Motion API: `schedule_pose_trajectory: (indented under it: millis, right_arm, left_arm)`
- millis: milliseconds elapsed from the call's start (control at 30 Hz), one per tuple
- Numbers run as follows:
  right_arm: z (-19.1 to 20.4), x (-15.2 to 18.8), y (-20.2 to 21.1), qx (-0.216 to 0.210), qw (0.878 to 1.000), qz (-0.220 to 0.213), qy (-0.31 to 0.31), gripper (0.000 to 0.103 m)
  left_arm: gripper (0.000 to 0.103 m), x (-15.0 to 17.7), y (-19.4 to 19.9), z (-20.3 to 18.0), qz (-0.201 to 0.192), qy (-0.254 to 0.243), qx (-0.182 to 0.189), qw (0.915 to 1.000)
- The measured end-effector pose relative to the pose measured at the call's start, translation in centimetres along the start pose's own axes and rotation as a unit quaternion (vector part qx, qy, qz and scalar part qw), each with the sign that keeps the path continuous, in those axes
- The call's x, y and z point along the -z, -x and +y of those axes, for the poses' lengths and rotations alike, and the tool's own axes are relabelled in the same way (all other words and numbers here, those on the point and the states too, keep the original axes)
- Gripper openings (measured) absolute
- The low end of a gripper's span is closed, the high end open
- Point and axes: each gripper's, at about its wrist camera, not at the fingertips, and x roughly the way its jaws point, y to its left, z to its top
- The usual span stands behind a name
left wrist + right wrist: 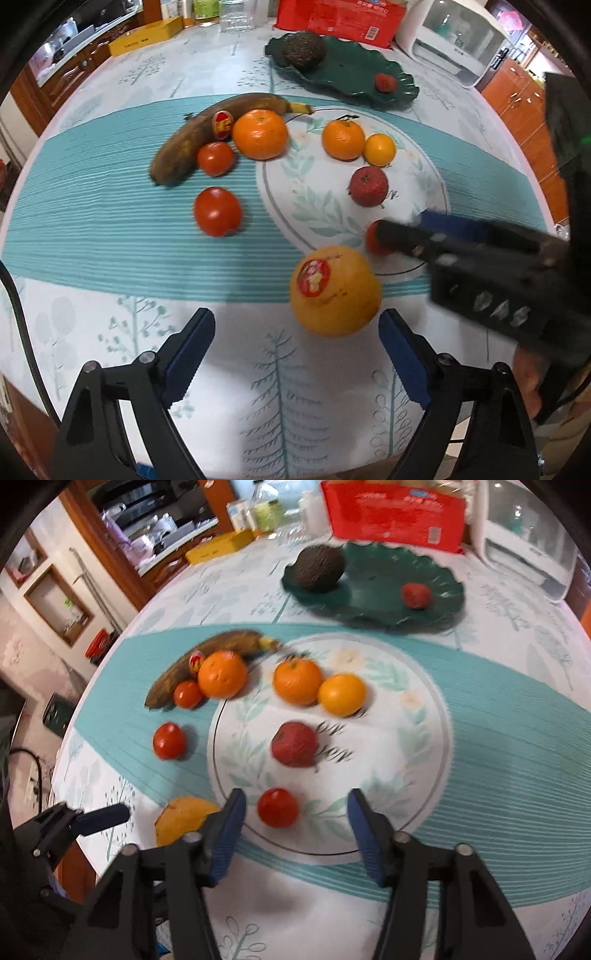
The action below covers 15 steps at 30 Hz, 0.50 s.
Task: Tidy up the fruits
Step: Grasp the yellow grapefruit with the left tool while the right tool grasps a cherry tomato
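My left gripper (295, 339) is open and empty, just short of a big yellow-orange fruit with a red sticker (334, 291). My right gripper (295, 812) is open, with a small red tomato (277, 807) lying between its fingers on the tablecloth; it also shows in the left wrist view (400, 229) around that tomato (373, 238). Loose on the table lie a brown banana (207, 133), oranges (260, 134) (342, 138), a yellow citrus (379, 149), a dark red fruit (369, 185) and two tomatoes (218, 211) (215, 158). A green leaf-shaped plate (351, 79) holds an avocado (303, 50) and a small red fruit (385, 83).
At the table's far edge stand a red package (340, 16), a white appliance (454, 40), a yellow box (146, 37) and a clear container (238, 16). Wooden cabinets (110, 554) stand left of the table.
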Motion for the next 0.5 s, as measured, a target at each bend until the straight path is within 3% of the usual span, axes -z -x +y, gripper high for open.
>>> schedule_pose_trajectory:
  millis: [33,133,233,400,500]
  right_arm:
    - [0.0,0.1,-0.4,-0.004,1.000,0.007,-0.002,0.036]
    - [0.1,0.3,-1.2,-0.015,1.000,0.021,-0.010,0.028]
    - [0.4,0.4,-1.1,-0.010,1.000,0.017,-0.003,0.027]
    - [0.6,0.5,-1.3,-0.008,1.000,0.015,-0.002,0.026]
    - [0.5,0.7,-1.2,-0.007,1.000,0.012,-0.002,0.026]
  left_arm:
    - [0.089,-0.1,-0.2,-0.1,-0.001,-0.002,0.002,1.0000]
    - [0.084,-0.3,-0.7,-0.3,-0.004,-0.005,0.016,0.9999]
    - [0.077,-0.6,-1.2,-0.6,0.000,-0.004,0.027,0.9996]
    - [0.055,-0.8,-2.2,-1.2,0.008,-0.008,0.042,0.9990]
    - [0.052,-0.8,-2.2,-1.5,0.003,-0.013,0.039,0.9992]
